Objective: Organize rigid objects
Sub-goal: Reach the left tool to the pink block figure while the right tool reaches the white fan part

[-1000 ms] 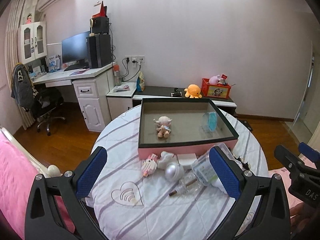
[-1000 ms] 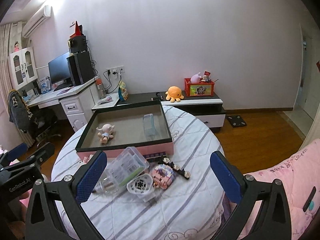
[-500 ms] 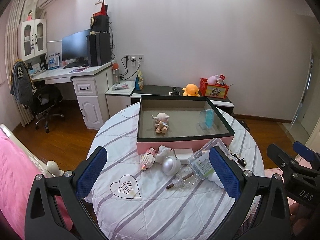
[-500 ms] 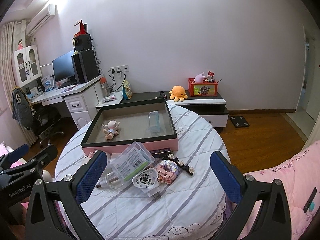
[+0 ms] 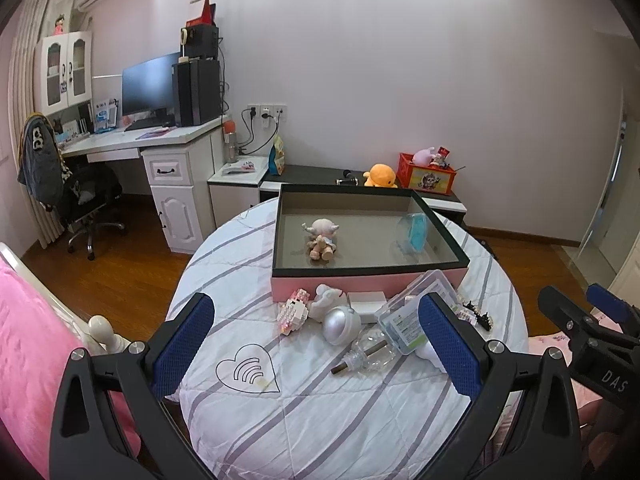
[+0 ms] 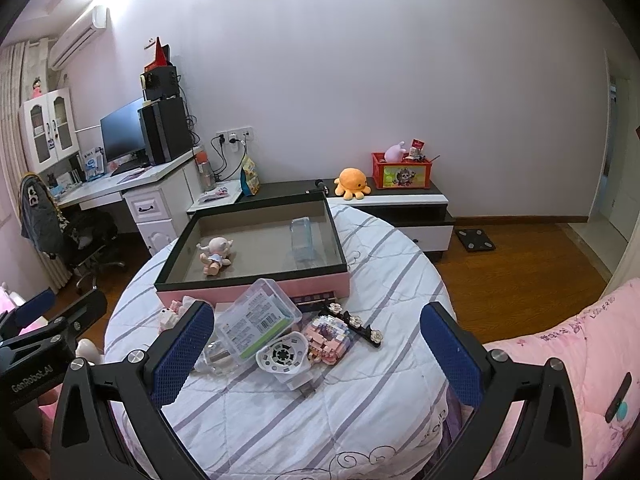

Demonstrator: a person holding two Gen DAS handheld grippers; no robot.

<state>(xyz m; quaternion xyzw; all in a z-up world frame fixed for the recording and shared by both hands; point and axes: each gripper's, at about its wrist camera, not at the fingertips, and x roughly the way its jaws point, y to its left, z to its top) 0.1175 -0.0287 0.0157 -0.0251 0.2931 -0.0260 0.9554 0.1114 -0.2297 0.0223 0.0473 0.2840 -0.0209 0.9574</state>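
A pink box with a dark rim (image 5: 368,270) (image 6: 256,280) stands at the far side of a round table. It holds a small doll (image 5: 320,236) (image 6: 216,254) and a clear blue case (image 5: 414,234) (image 6: 302,236). In front of it lie a pink brick figure (image 5: 294,312), a silver dome (image 5: 342,320), a clear bottle (image 5: 370,354), a clear plastic case (image 5: 416,312) (image 6: 258,318), a white round gadget (image 6: 284,356), a pink brick block (image 6: 330,338) and a black flowered clip (image 6: 354,322). My left gripper (image 5: 316,348) and right gripper (image 6: 316,356) are open, empty, held above the table's near side.
The table wears a white striped cloth (image 5: 320,412). A pink bed (image 5: 28,344) lies at the left and pink bedding (image 6: 560,360) at the right. A desk with a monitor (image 5: 148,88), an office chair (image 5: 80,200) and a low cabinet (image 6: 400,200) stand by the far wall.
Both grippers have drawn back and risen from the table, so the box and the objects look smaller and farther. Both stay open. Nothing on the table has moved.
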